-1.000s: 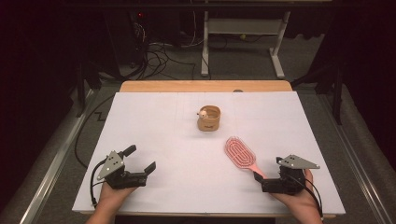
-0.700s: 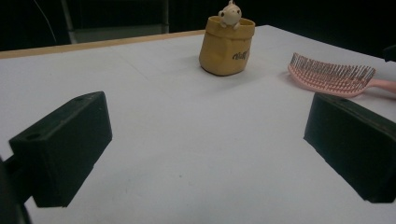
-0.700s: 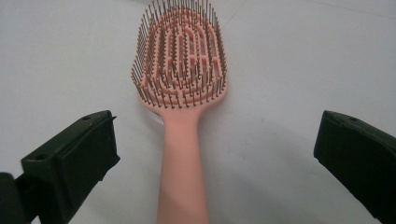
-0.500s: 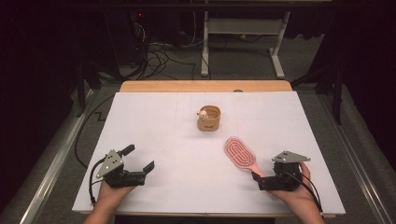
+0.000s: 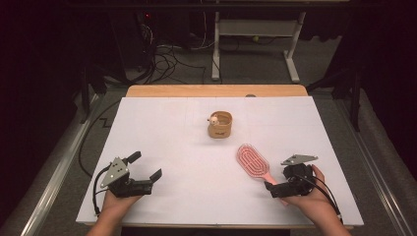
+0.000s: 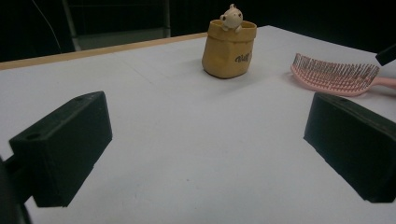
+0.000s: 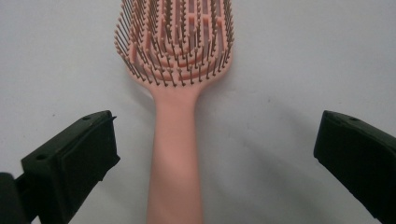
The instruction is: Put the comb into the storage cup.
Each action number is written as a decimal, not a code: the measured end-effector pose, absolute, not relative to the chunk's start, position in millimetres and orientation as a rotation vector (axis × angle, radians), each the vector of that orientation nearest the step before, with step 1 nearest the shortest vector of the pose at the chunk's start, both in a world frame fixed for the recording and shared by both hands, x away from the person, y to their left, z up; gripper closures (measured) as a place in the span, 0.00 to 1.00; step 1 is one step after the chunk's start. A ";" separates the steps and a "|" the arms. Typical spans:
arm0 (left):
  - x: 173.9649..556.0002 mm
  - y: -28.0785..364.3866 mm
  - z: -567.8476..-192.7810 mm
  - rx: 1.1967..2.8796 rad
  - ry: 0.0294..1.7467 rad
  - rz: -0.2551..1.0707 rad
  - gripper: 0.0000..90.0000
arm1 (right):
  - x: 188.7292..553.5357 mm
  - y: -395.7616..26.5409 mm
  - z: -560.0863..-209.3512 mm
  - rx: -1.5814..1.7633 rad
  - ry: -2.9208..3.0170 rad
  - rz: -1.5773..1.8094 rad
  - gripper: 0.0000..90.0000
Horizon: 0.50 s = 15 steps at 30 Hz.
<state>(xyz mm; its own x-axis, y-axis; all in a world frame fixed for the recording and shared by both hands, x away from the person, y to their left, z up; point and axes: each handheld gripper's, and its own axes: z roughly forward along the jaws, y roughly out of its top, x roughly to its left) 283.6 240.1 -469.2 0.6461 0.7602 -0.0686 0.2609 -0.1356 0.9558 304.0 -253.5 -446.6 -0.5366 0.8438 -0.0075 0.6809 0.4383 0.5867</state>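
A white counter [image 5: 162,128] with a wooden far edge stands in a dark room, cables on the floor at 12 o'clock. The right gripper [image 7: 215,154], fingers spread, straddles a pink hairbrush [image 7: 175,93] handle without touching; the left gripper [image 5: 145,169], fingers released, rests at 8 o'clock.

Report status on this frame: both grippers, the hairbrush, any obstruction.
Right gripper open, jaws either side of the pink hairbrush handle, not closed on it. Left gripper open, resting on the white table. Brush flat, bristles up. Small tan pouch well clear.

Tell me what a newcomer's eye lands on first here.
The pink hairbrush lies bristles up at the table's near right, its handle between the open jaws of the right tool. Farther back at centre stands a tan pouch with a small figure peeking out.
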 end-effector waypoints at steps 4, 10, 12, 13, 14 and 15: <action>283.8 239.3 -470.1 1.702 0.839 0.529 0.02 | 304.5 -252.2 -447.6 1.302 2.417 0.731 0.00; 283.6 238.2 -470.3 1.699 0.837 0.525 0.01 | 304.5 -248.6 -446.8 1.284 2.480 0.680 0.00; 283.7 238.1 -470.5 1.699 0.836 0.523 0.01 | 304.6 -248.4 -446.7 1.285 2.489 0.675 0.00; 283.6 238.0 -470.6 1.701 0.835 0.523 0.01 | 304.9 -248.4 -446.5 1.285 2.500 0.663 0.00; 283.6 237.6 -470.8 1.703 0.834 0.521 0.01 | 305.4 -248.0 -446.6 1.287 2.517 0.648 0.00; 283.6 237.6 -470.8 1.703 0.834 0.521 0.01 | 305.4 -248.0 -446.6 1.287 2.517 0.648 0.00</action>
<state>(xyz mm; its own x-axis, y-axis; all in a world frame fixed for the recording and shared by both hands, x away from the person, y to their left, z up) 283.6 237.6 -470.8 0.6538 0.7531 -0.0735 0.2644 -0.1363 0.9547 305.4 -248.0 -446.6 -0.5828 0.8125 -0.0122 0.7054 0.5134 0.4886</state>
